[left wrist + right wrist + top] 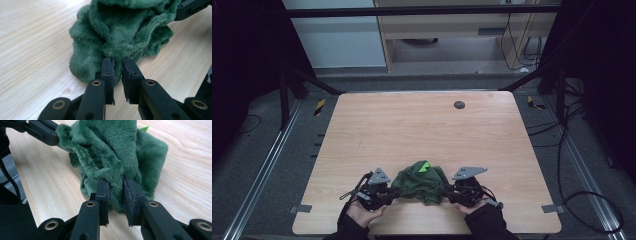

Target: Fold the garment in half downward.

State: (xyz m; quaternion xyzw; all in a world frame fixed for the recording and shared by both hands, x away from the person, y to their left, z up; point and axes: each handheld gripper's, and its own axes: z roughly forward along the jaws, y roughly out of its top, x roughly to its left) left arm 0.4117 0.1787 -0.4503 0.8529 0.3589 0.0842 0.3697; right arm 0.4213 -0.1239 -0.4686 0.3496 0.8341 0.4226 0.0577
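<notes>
One green plush cloth (421, 181) lies bunched on the wooden bench (412, 130), near its front edge, between my two grippers. From the high view the fingers of my left gripper (393, 192) and my right gripper (447, 191) are too small and dark to read; their tips vanish at the cloth's left and right edges. That view alone shows a bright green tag (425, 167) on top of the heap and a dark round disc (459, 104) far back on the bench.

In the left gripper view my left gripper (118, 61) has its fingers (108, 72) parted by a narrow gap, the tips touching a rolled fold of the cloth (120, 30); bare wood shows through the gap, so nothing is pinched. The other gripper's black finger enters at the upper right, cut off by the frame.

In the right gripper view my right gripper (116, 182) has its fingers (132, 197) likewise slightly spread, plush (117, 150) bulging between the tips; whether the pads press on it I cannot tell. The cloth's underside and far folds are hidden.
</notes>
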